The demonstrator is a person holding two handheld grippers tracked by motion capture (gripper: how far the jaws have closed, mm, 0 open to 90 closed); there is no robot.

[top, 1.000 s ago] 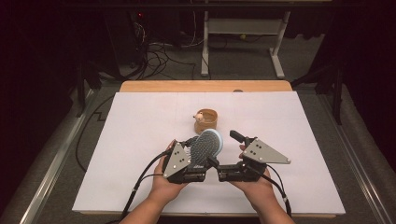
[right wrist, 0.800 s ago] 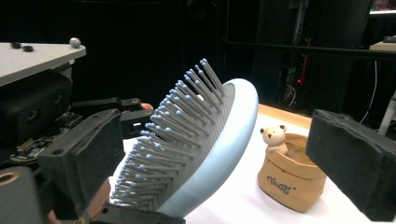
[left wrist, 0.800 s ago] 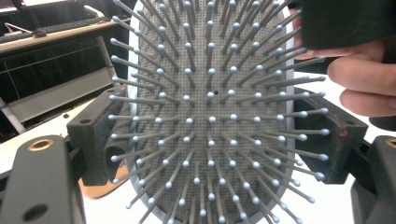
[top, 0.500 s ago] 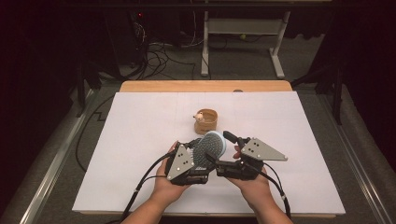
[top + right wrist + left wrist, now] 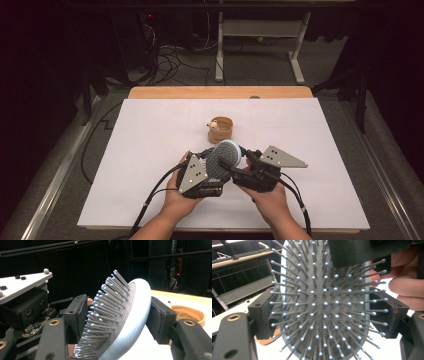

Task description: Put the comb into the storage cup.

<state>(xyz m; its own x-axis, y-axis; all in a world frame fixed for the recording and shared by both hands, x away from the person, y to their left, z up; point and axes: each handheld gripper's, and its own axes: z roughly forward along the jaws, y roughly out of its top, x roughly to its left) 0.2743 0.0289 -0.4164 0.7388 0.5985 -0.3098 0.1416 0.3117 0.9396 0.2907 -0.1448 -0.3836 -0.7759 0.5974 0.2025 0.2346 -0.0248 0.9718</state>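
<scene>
Between both grippers, hairbrush (image 5: 224, 154) head up, bristles toward the person.

Hairbrush (image 5: 223, 155) between both claws

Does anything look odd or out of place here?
Only the hairbrush: it is held up off the table between both grippers, and the right gripper, whose jaws have just been closing, presses on its bristles rather than its handle.

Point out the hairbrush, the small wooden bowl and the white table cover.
hairbrush (image 5: 324, 305), left gripper view, middle of the bristle pad.
small wooden bowl (image 5: 223, 129), high view, its outer wall.
white table cover (image 5: 150, 140), high view, bare left part.
</scene>
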